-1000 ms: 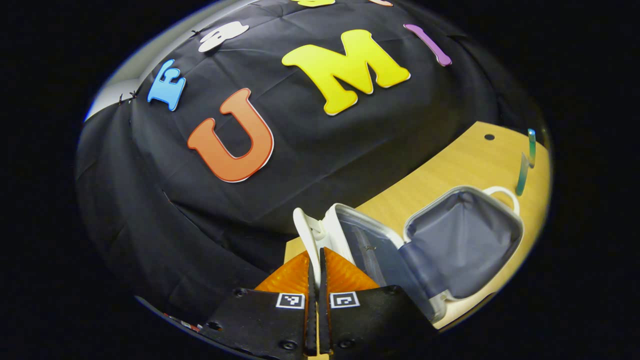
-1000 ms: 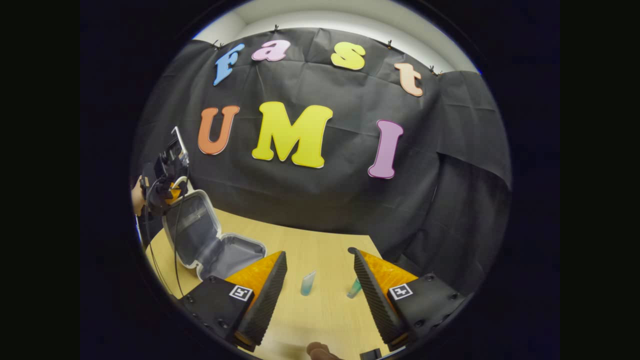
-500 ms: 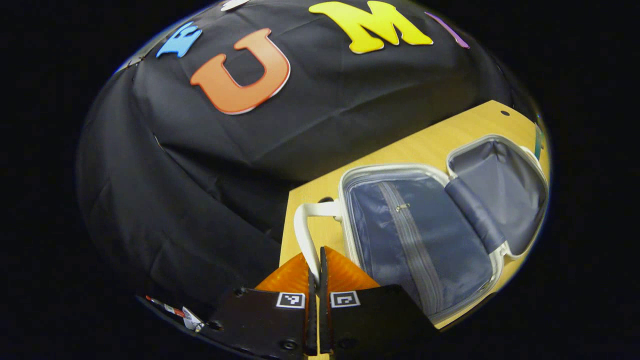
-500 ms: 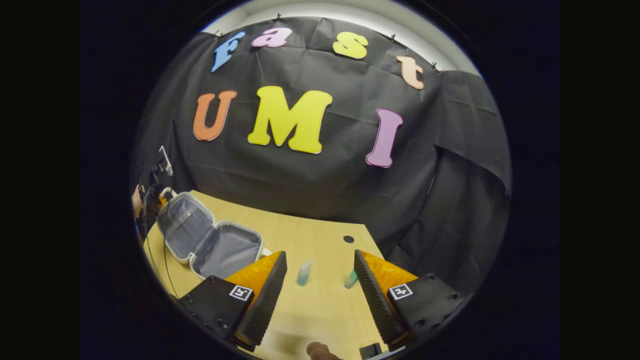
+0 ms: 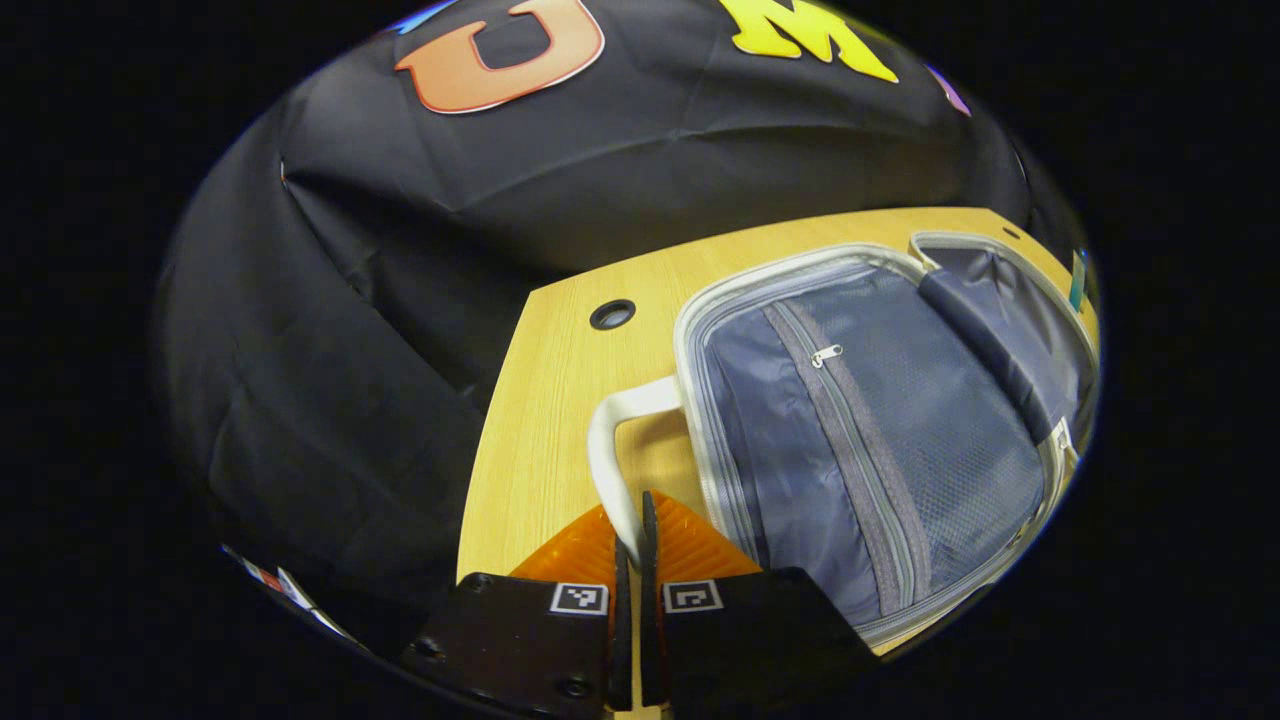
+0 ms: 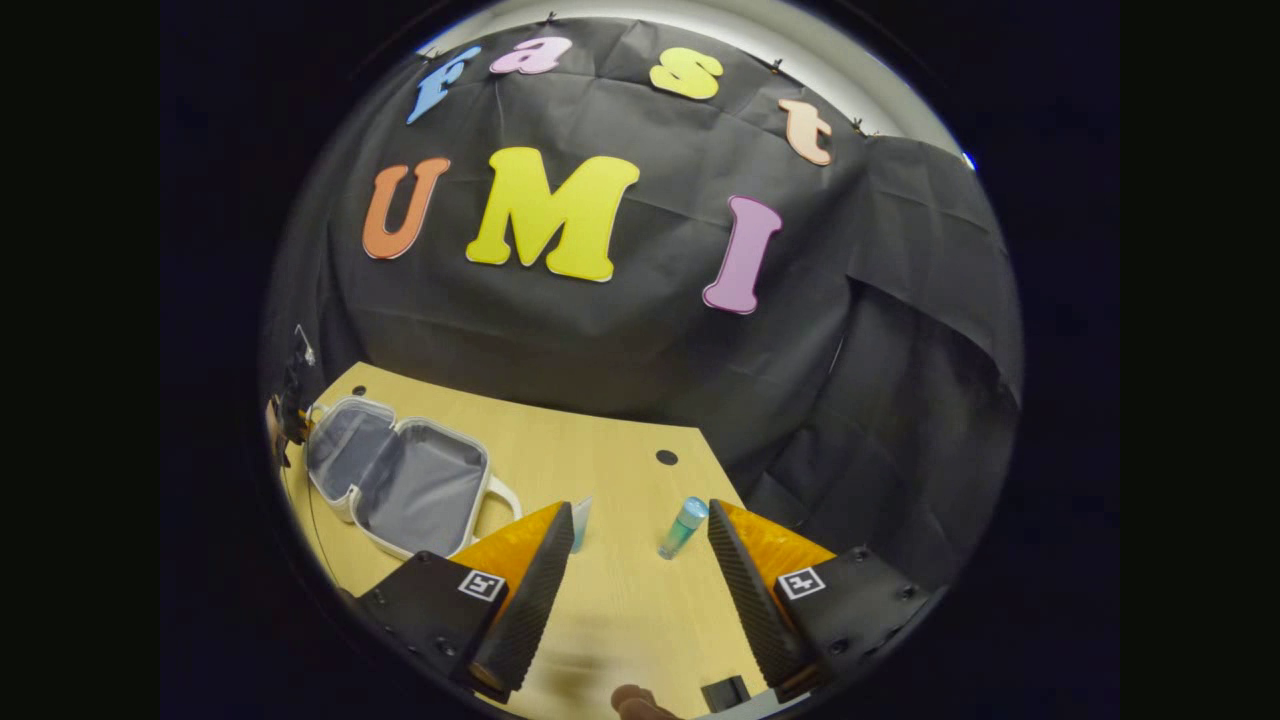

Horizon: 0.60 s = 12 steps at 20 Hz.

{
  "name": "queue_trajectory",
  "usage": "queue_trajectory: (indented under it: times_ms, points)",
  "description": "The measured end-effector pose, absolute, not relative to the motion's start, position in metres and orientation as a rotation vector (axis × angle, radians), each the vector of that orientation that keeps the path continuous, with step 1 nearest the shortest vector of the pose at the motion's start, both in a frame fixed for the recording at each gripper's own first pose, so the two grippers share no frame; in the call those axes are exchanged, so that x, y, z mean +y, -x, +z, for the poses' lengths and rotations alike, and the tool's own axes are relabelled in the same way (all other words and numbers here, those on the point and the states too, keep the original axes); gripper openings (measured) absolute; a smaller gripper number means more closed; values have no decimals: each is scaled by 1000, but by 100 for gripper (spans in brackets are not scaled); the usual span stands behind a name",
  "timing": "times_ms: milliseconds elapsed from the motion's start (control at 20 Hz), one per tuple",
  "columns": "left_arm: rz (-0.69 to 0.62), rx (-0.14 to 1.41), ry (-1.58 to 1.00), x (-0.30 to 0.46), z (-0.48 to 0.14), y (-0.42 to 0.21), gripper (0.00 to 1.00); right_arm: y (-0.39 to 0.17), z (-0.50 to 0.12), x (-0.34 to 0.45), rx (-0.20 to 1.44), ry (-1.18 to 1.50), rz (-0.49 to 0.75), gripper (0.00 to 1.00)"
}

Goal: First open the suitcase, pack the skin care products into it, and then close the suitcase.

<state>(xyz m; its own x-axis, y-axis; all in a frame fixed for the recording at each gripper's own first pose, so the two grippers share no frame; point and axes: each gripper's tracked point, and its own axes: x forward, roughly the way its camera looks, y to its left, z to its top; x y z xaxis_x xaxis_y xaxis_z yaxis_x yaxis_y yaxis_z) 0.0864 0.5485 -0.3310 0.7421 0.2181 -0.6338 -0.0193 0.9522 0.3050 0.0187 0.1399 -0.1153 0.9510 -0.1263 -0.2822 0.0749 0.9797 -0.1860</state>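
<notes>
On a wooden desk (image 6: 620, 610), the suitcase (image 6: 400, 480) is lying open, left tool (image 5: 632, 535) clamping its handle (image 5: 610, 450); the right tool (image 6: 632, 570) is hovering, fingers apart, nearer the bottle (image 6: 682, 527) just ahead

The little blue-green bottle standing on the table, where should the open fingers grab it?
Grip the bottle around the middle of its round body, coming in level from the front, where the right gripper already faces it with fingers spread. It stands upright on the table, slim and taller than wide, so a side squeeze should hold best. Its cap looks too small.
</notes>
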Motion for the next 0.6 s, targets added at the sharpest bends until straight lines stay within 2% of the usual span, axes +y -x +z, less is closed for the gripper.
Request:
queue_trajectory:
  times_ms: [50, 100, 150, 200, 400, 450, 600]
  points:
    - [143, 725, -291, 550, -331, -87, 9, -19, -117, 139, 299, 172, -109, 81]
    - [153, 718, -285, 555, -332, -89, 4, -20, -118, 138, 300, 169, -111, 80]
    - [175, 707, -280, 562, -328, -88, 27, -18, -121, 137, 303, 168, -114, 80]
    - [214, 710, -277, 574, -326, -83, 43, -18, -124, 135, 310, 167, -117, 80]
    - [259, 673, -134, 573, -306, -59, 97, -21, -134, 132, 325, 147, -121, 80]
    - [258, 652, -113, 566, -297, -54, 100, -23, -135, 132, 325, 141, -117, 80]
    - [229, 582, -63, 532, -269, -49, 99, -30, -136, 135, 322, 128, -101, 80]
